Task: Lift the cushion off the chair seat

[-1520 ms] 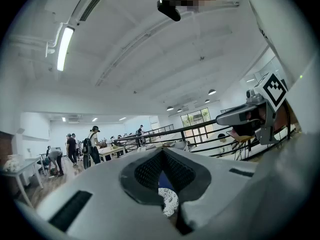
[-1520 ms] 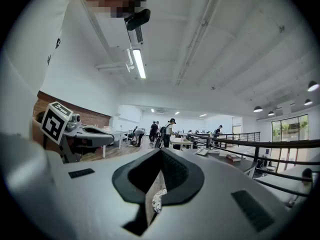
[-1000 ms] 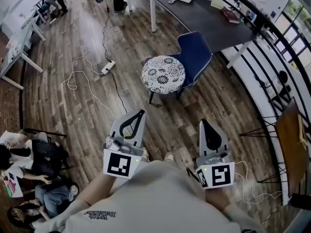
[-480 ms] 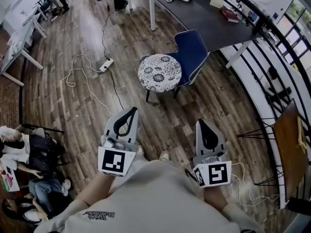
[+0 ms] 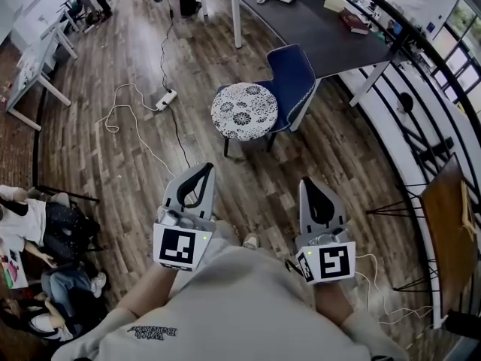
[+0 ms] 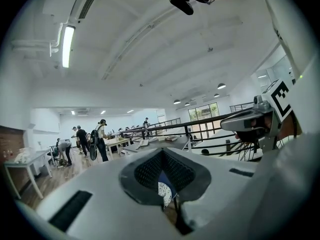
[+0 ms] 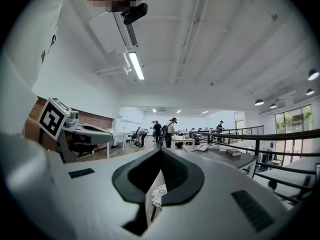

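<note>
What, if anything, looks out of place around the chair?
Only floor clutter: a power strip and a loose white cable sprawl over the wood floor to the left of the chair, where feet could catch them. The patterned cushion sits squarely on the seat. Nothing looks spilled or damaged.

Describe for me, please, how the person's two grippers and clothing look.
The left gripper and right gripper are light grey, tapered shells with dark lining round a teardrop-shaped opening. Each carries a white cube with black square markers and a small green light. The person wears a cream sweatshirt with dark lettering.
</note>
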Demonstrator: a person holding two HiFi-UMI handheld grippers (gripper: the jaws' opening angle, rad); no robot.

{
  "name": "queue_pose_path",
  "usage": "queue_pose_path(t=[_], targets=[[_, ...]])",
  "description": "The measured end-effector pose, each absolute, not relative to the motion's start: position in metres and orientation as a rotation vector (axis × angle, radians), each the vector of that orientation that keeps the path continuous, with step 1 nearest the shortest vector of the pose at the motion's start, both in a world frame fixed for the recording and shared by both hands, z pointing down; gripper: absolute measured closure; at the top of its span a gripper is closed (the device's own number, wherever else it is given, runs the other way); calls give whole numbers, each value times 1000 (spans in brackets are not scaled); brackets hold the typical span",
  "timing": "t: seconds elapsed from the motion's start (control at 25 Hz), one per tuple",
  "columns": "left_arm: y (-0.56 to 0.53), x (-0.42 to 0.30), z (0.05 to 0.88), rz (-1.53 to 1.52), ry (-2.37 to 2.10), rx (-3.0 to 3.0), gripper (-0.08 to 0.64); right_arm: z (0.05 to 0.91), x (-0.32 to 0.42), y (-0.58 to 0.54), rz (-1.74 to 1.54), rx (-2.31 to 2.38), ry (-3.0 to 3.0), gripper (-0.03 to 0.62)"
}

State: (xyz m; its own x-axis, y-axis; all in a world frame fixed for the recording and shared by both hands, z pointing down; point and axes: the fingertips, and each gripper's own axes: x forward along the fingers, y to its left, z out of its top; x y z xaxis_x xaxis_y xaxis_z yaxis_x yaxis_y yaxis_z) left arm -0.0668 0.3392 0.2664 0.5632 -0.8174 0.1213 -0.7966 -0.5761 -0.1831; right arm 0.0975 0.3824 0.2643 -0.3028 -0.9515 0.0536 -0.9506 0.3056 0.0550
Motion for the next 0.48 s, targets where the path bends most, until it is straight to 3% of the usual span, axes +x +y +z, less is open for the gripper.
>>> queue_pose_path(t=[0.48], targets=[[324,-53,273,-259,1413,-2709,555,268,114,374,-19,1815,-2455,589]])
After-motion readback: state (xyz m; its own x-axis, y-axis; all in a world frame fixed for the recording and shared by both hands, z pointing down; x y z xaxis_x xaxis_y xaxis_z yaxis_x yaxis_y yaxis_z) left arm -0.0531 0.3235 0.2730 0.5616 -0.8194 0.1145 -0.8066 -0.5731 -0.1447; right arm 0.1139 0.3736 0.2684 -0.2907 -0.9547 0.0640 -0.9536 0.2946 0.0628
